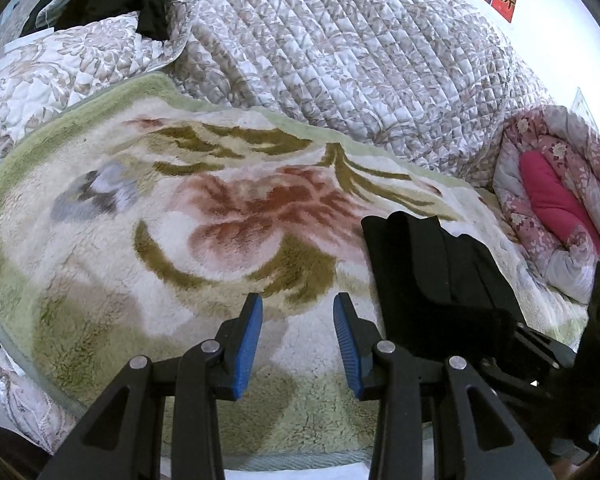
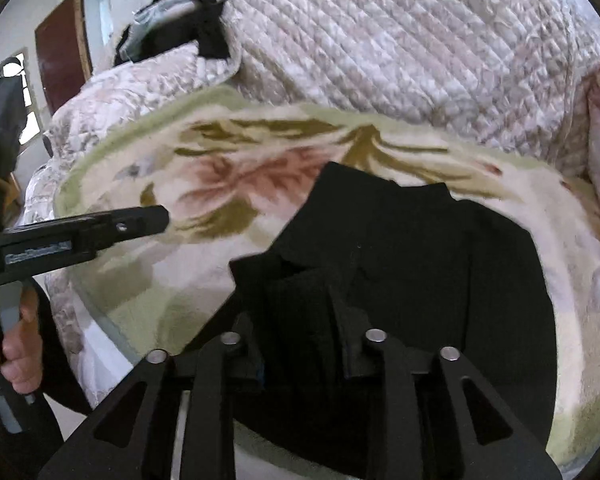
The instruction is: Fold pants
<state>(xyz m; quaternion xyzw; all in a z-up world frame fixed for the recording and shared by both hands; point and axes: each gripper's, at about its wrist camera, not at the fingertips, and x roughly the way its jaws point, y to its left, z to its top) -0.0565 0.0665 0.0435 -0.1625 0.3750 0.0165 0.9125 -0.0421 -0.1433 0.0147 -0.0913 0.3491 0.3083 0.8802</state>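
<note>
Our left gripper (image 1: 298, 312) hovers with its blue pads (image 1: 247, 344) spread and nothing between them, over bare blanket (image 1: 100, 240) just left of the pants (image 1: 432, 276). Our right gripper (image 2: 296, 320) sits at the near edge of the pants (image 2: 400, 248); a thick fold of black cloth lies between its fingers, but black on black hides the pads, so we cannot tell whether they pinch it or stand loose around it. The pants lie as a compact, layered dark bundle on the blanket, toward its right side. Beyond the blanket rises a quilt (image 1: 340, 48). We judge the folding nearly done: perhaps a last tidy, then letting go.
</note>
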